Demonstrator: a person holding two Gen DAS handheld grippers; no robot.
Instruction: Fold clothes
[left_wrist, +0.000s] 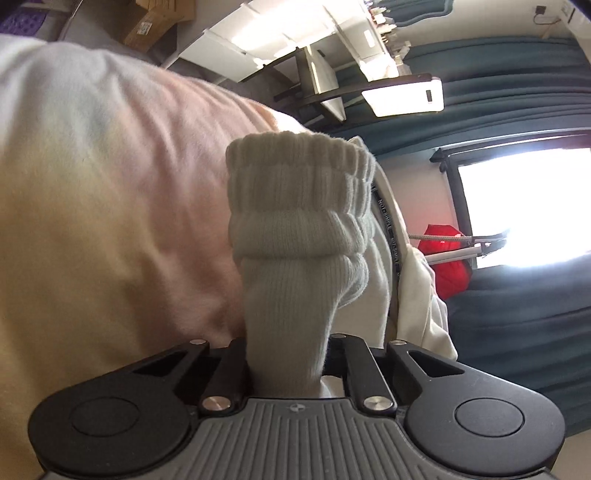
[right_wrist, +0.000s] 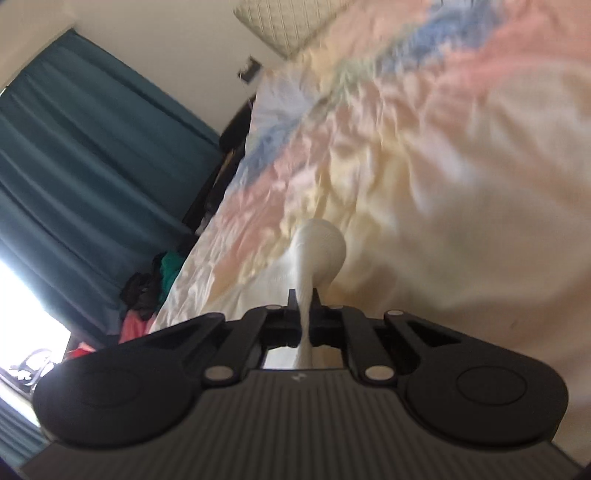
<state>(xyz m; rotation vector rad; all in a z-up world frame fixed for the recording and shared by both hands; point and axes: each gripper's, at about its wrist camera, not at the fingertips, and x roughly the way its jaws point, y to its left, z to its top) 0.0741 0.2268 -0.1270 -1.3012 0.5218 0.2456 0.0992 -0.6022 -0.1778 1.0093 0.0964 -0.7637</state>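
In the left wrist view my left gripper (left_wrist: 288, 350) is shut on a grey-white ribbed sock (left_wrist: 295, 221), whose bunched cuff end stands out ahead of the fingers. In the right wrist view my right gripper (right_wrist: 304, 299) is shut on a white sock (right_wrist: 319, 251), whose rounded toe end sticks out ahead of the fingers. Both are held over a pastel tie-dye bedspread (right_wrist: 443, 147). I cannot tell whether both grippers hold the same sock.
A white garment (left_wrist: 417, 295) lies beside the sock on the bedspread (left_wrist: 110, 221). Teal curtains (right_wrist: 92, 147) and a bright window (left_wrist: 524, 210) are beyond the bed. A pile of dark, green and red clothes (right_wrist: 147, 291) lies off the bed edge. A pillow (right_wrist: 284, 22) is at the head.
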